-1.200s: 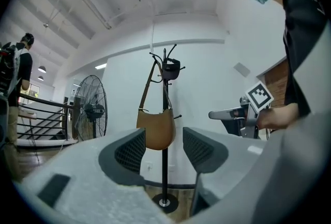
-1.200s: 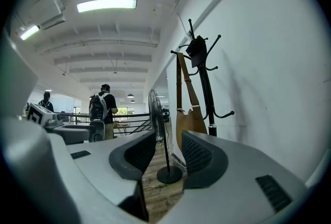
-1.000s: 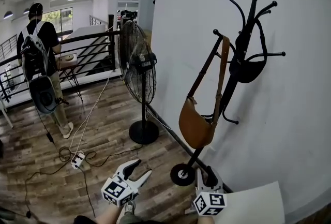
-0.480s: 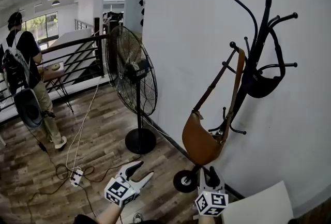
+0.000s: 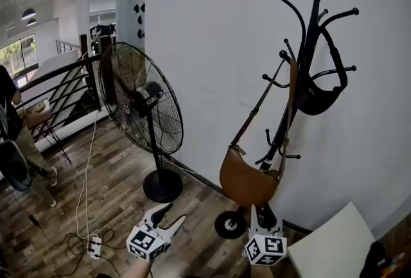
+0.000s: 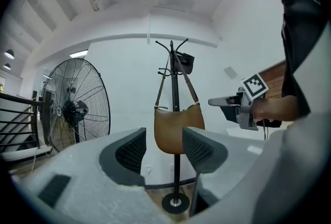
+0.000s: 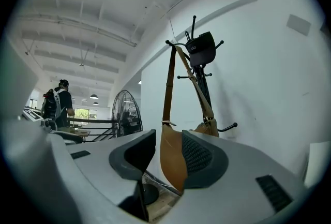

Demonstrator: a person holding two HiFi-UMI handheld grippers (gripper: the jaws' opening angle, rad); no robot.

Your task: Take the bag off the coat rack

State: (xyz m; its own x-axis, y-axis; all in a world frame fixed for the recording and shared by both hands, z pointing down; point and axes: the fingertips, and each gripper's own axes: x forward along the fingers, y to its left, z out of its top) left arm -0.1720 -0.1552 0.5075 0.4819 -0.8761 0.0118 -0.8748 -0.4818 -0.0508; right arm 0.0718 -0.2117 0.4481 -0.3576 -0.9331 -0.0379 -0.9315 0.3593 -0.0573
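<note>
Tan and probably soft and light, the bag (image 5: 247, 183) hangs by its strap (image 5: 260, 101) from the coat rack (image 5: 312, 26), best taken at the strap, while left gripper (image 5: 172, 214) and right gripper (image 5: 260, 214) gape empty.

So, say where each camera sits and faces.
Head view: on the person's head, facing forward-down at rack, brown bag, fan; left gripper and right gripper at bottom.
Left gripper view: on left gripper, facing the rack square-on; own open fingers, right gripper show.
Right gripper view: on right gripper, looking up at the brown bag; own open fingers show.
Shared: all see brown bag, rack, fan.
</note>
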